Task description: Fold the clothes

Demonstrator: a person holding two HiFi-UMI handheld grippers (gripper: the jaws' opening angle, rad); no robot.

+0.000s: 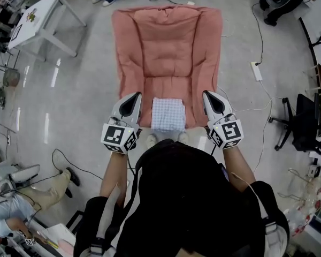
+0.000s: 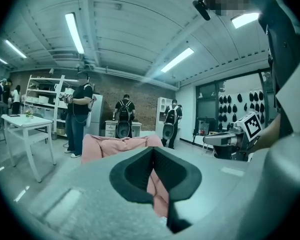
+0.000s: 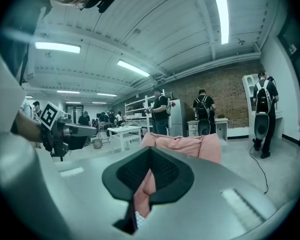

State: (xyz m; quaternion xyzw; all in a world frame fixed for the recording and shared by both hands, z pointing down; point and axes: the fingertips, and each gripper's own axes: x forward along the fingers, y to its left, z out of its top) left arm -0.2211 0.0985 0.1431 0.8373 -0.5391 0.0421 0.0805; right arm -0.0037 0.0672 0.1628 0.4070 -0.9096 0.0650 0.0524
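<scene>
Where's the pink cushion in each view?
Head view: pink cushion top centre, on the floor.
Left gripper view: cushion centre-left, just below mid-height.
Right gripper view: cushion right of centre, just below mid-height.
Shared landmark: white table, left of the cushion in all three.

My head camera looks steeply down over both jaw pairs. Each gripper camera rides close behind its jaws, facing level; all share the pink quilt ahead.

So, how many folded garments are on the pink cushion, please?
1: a blue-checked folded garment at the near edge of the pink cushion; anything beneath is hidden.
</scene>
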